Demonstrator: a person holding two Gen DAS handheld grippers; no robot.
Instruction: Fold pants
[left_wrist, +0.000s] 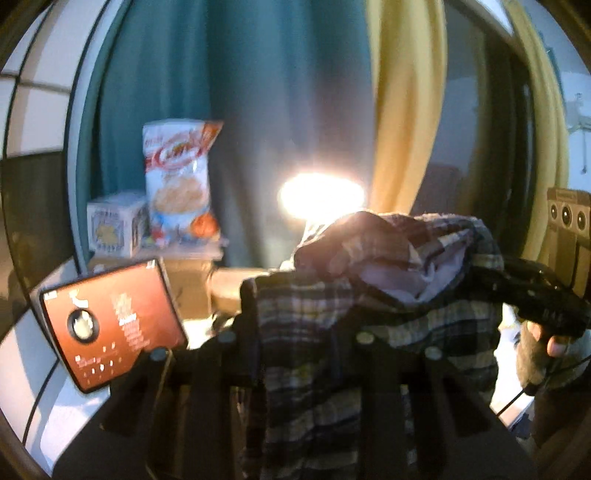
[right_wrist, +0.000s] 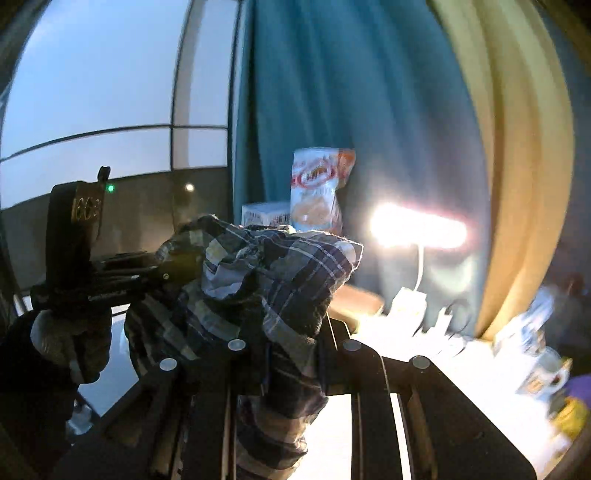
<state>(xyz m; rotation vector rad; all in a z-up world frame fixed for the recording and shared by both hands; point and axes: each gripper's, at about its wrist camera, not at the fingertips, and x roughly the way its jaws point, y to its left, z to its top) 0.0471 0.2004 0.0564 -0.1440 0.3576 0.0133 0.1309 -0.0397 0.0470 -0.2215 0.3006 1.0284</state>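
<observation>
1. Plaid pants (left_wrist: 369, 295) hang bunched in the air between my claws.
2. Left claw (left_wrist: 295, 325) & right claw (right_wrist: 291, 332) each clamp fabric.
3. I'd spread hands apart, shake flat before lowering to worktop (right_wrist: 369, 413).

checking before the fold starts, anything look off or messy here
The plaid pants hang bunched and crumpled between the left hand-held gripper and right hand-held gripper, not spread flat. An orange box leans tilted at left.
</observation>
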